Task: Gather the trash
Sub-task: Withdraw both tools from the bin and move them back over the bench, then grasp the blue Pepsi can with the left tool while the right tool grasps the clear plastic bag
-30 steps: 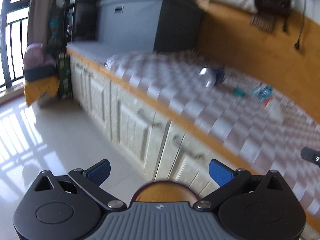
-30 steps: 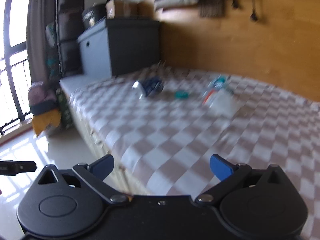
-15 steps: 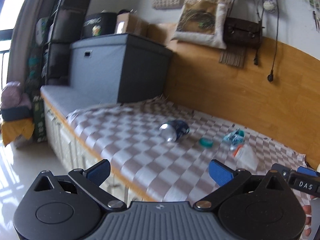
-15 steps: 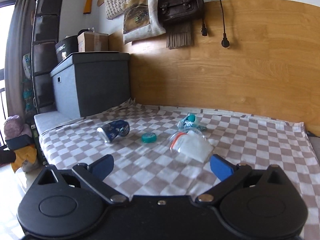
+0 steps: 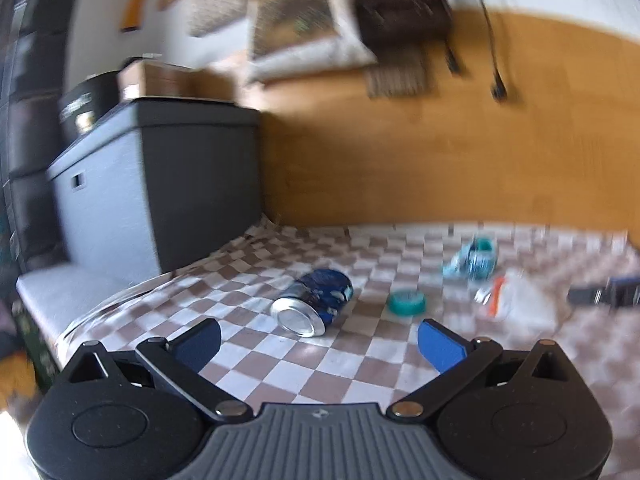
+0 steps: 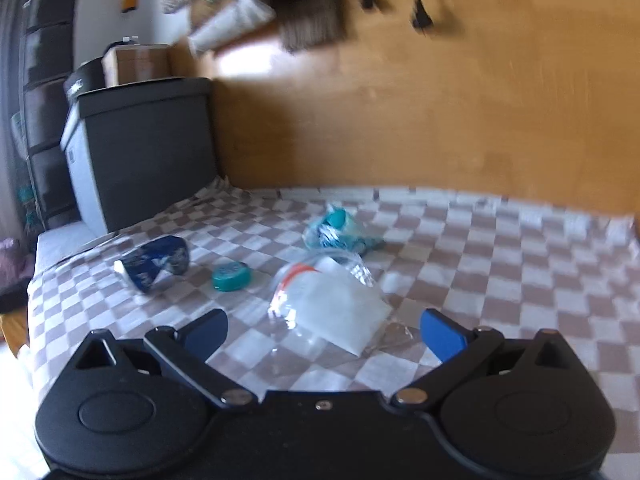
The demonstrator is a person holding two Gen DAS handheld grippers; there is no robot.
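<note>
Trash lies on a checkered cloth (image 5: 344, 364) (image 6: 500, 272). A blue drink can (image 5: 312, 307) (image 6: 154, 266) lies on its side. A teal lid (image 5: 407, 303) (image 6: 231, 277) sits right of it. A crumpled teal wrapper (image 5: 474, 259) (image 6: 338, 232) lies further back. A clear plastic bag with an orange strip (image 5: 516, 300) (image 6: 332, 306) lies flat. My left gripper (image 5: 320, 346) is open and empty, just short of the can. My right gripper (image 6: 324, 334) is open and empty over the near edge of the bag; its tip shows in the left wrist view (image 5: 604, 295).
A grey storage box (image 5: 156, 184) (image 6: 144, 152) stands at the cloth's left end, with a cardboard box (image 6: 134, 65) on top. A wooden wall panel (image 5: 440, 168) (image 6: 440, 120) backs the surface; bags hang above it. The floor drops off to the left.
Both grippers have moved forward and lower toward the trash. The can now sits just ahead of the left fingers, the plastic bag just ahead of the right. Both stayed open.
</note>
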